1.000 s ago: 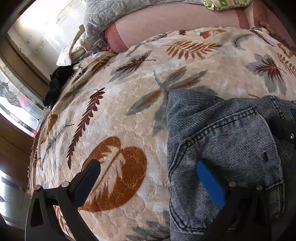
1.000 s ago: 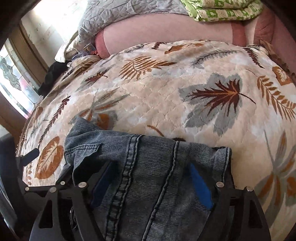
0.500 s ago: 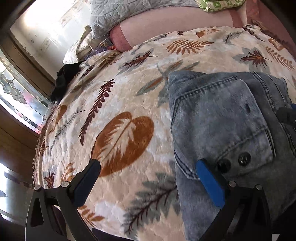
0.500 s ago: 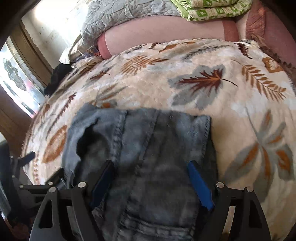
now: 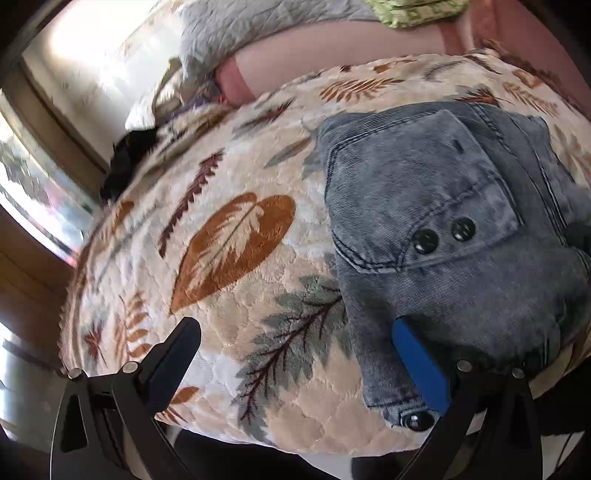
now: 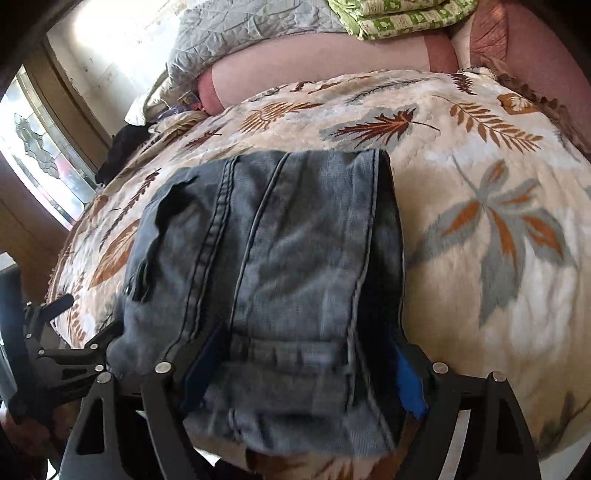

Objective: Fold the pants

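Jeans point(image 5: 436, 229) are lying folded on the blanket point(image 5: 236, 258) — left claw point(image 5: 295, 354) gaping wide, empty; right claw point(image 6: 306, 365) is spread wide, seemingly straddling the denim — grip unclear.

Place: a bedroom in a home.
Bed: a wide mattress fills both views, covered by a plush cream blanket point(image 6: 461, 295) printed with brown, rust and grey leaves.
Bedding at the far side: a pink bolster point(image 6: 317, 79) lies across the bed, with a grey quilted cover point(image 6: 251, 29) and a folded green-patterned cloth point(image 6: 399, 18) stacked on it.
Window: a frosted, patterned pane point(image 6: 37, 147) in a wooden frame lets daylight in at the left.
Clothing: denim pants point(image 5: 436, 221) lie on the blanket; a dark garment point(image 5: 125, 162) sits at the bed's far-left edge.
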`<state>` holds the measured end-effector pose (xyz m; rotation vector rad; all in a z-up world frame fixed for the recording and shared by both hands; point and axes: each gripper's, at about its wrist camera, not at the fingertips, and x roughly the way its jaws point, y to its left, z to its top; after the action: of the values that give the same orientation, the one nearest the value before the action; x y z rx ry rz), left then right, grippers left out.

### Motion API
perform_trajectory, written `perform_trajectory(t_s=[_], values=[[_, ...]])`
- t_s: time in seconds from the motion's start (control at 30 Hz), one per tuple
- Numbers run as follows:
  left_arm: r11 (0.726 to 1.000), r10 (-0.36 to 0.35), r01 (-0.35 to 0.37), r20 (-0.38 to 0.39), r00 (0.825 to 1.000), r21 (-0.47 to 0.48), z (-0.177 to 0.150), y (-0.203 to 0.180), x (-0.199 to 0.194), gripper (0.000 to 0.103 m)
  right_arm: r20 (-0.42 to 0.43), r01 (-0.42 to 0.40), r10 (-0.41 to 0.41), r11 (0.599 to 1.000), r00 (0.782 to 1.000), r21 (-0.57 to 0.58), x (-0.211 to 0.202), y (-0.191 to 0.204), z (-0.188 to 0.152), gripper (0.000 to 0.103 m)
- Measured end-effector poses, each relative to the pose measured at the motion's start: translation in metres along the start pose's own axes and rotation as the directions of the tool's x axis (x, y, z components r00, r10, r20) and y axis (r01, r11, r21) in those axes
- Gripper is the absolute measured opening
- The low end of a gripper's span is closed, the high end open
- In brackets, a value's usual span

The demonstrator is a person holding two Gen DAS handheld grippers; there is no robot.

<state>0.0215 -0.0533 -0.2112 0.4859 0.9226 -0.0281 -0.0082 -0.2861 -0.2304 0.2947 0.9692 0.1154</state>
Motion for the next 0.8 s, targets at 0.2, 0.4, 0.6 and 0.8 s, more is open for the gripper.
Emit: perform_trajectory(t_s=[0.2,0.4,0.6,0.8], values=[[0.997,-0.067,0.067,-0.022,0.997,-0.025,0.012,0.013,-0.005,0.103,0.014,-0.015,0.014,0.999,1.000,0.037,-0.017,0.000,-0.010,0.084],[0.978,-0.162,0.171,0.084,0.983,-0.117,0.031,0.028,-0.030,0.103,0.256,-0.199,0.167,0.975,0.952,0.102,-0.066,-0.011,-0.002,0.075],[0.974,-0.208,0.210,0.029,0.978,-0.084,0.038,0.000,-0.014,0.103,0.223,-0.214,0.195,0.975,0.955,0.062,-0.051,0.004,-0.003,0.057],[0.973,-0.220,0.218,-0.034,0.975,-0.072,0.030,-0.015,0.005,0.103,0.080,-0.216,0.207,0.968,0.975,0.129,-0.014,-0.009,-0.007,0.053]])
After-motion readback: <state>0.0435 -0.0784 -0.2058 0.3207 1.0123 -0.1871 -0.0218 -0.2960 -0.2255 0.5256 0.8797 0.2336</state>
